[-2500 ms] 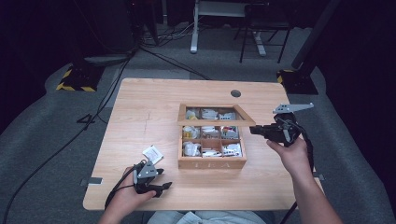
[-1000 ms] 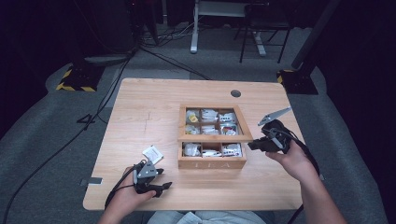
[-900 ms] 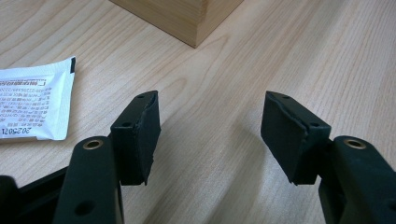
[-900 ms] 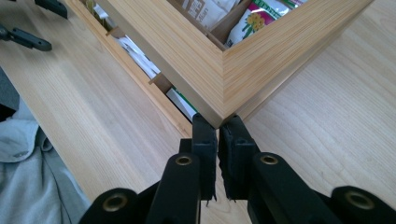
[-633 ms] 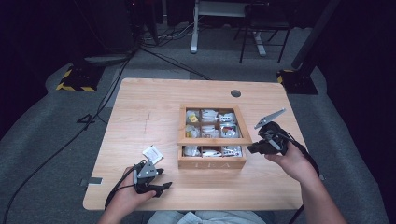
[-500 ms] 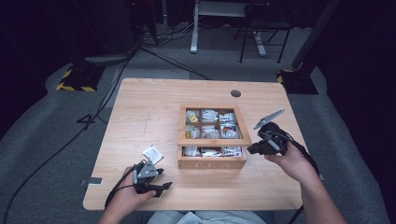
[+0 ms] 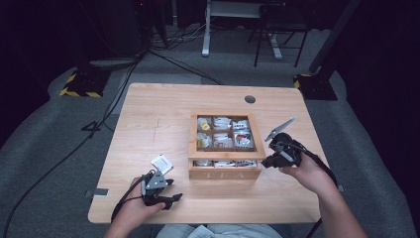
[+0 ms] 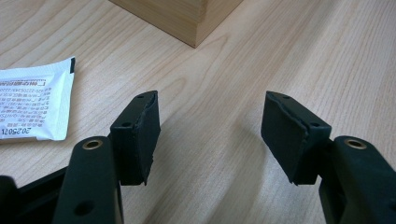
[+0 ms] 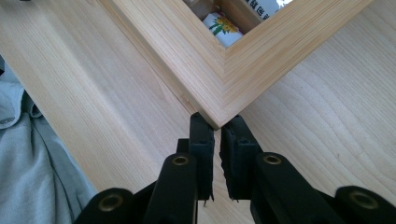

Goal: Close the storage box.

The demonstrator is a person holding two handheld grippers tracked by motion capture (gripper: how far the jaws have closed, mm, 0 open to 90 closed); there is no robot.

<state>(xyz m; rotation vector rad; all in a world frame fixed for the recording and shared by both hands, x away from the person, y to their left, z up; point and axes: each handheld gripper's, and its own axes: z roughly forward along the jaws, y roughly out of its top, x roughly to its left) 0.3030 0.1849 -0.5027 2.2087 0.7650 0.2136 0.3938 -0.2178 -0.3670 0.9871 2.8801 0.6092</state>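
A wooden tea box (image 7: 225,173) with "TEA" on its front stands mid-table. Its framed lid (image 7: 225,154) hangs tilted low over the compartments, and several tea bags (image 7: 222,141) show through it. My right gripper (image 7: 265,162) is at the lid's front right corner. In the right gripper view its jaws (image 9: 217,130) are almost together, tips touching the corner of the lid (image 9: 201,60), with nothing between them. My left gripper (image 7: 171,198) rests near the table's front left, open and empty (image 8: 210,135). A white tea packet (image 7: 162,163) lies just beside it (image 8: 32,107).
The light wooden table (image 7: 148,114) has a round cable hole (image 7: 250,99) at the back. A corner of the box (image 8: 187,18) lies ahead of the left gripper. Chair legs and cables are on the dark floor behind.
The lid has swung down from raised to low over the box. My right gripper came left and down with it. The left gripper has stayed where it was.
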